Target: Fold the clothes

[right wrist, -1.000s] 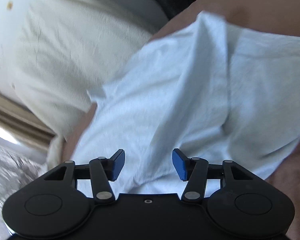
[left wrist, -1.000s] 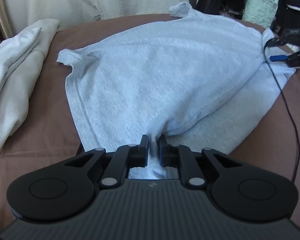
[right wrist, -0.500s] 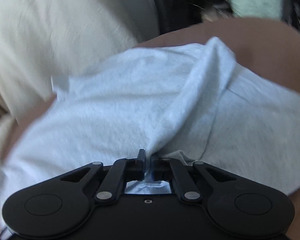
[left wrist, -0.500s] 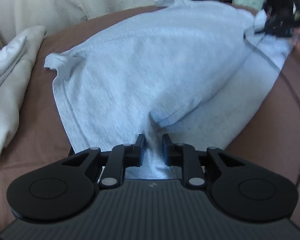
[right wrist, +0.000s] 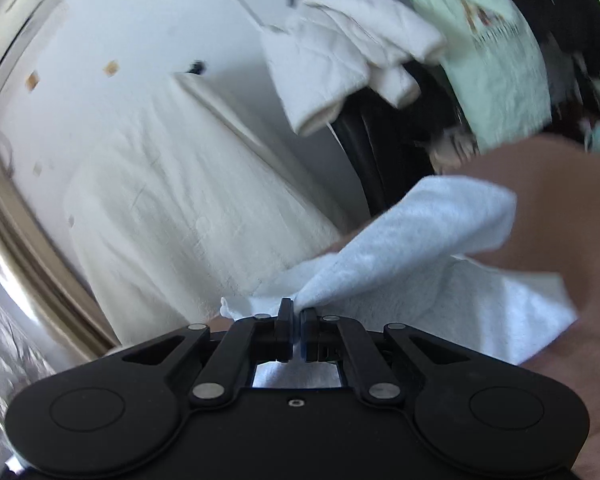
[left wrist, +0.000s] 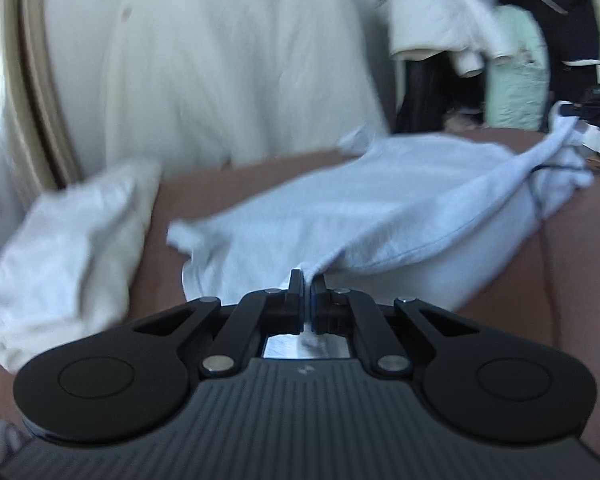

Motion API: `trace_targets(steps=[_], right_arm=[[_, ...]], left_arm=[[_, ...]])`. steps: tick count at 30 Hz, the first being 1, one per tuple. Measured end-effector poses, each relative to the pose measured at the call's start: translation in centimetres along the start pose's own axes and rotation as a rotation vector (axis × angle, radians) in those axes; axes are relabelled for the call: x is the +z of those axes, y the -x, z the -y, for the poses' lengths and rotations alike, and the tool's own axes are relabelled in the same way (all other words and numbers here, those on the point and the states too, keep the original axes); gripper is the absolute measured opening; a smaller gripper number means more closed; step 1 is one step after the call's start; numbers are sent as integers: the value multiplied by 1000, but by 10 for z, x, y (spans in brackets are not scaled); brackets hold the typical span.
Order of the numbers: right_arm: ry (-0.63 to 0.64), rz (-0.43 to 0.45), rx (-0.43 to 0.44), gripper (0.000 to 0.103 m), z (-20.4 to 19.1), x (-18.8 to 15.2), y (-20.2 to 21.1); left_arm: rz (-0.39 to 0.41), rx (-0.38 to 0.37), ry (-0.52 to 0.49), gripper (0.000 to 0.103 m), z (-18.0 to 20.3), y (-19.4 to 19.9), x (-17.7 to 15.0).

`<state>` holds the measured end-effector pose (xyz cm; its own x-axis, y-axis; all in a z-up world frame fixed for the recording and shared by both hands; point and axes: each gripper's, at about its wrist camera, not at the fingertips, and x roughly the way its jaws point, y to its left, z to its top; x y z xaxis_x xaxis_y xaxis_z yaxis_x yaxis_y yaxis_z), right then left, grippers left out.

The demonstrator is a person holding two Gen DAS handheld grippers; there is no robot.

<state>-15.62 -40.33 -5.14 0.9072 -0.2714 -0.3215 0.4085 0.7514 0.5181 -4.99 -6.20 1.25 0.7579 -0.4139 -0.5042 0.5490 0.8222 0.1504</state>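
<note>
A pale blue T-shirt [left wrist: 364, 200] lies spread on a brown bed surface [left wrist: 572, 264]. My left gripper [left wrist: 308, 280] is shut on the shirt's near hem, and the cloth rises in a taut ridge from its fingers toward the far right. There, in the left wrist view, the right gripper [left wrist: 592, 110] shows only as a dark shape with the shirt's other corner lifted to it. In the right wrist view my right gripper [right wrist: 297, 312] is shut on a bunched corner of the T-shirt [right wrist: 420, 240], which hangs down over the brown surface.
A folded white garment [left wrist: 68, 248] lies on the bed at the left. A cream sheet [left wrist: 220, 72] hangs behind the bed. Clothes hang at the back right, among them a white top [right wrist: 340, 52] and a mint shirt [right wrist: 496, 52]. A black cable [left wrist: 540, 192] crosses the shirt.
Both grippers have lifted with the shirt's edge, pulling it taut between them. The right gripper went from open to shut on its corner; the left one tightened on the hem.
</note>
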Motion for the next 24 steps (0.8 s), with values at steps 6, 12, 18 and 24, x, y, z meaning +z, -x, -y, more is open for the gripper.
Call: trace_targets(steps=[6, 12, 18, 24], right_arm=[[-18, 62, 10, 4, -7, 4, 69], [36, 155, -42, 4, -6, -5, 118], [67, 200, -49, 3, -10, -13, 154], [12, 191, -74, 3, -2, -23, 192]], left_arm=[[66, -71, -4, 3, 8, 76, 18], [49, -129, 3, 3, 22, 114, 19], [44, -147, 32, 3, 27, 144, 13], [-4, -186, 86, 2, 27, 183, 13]])
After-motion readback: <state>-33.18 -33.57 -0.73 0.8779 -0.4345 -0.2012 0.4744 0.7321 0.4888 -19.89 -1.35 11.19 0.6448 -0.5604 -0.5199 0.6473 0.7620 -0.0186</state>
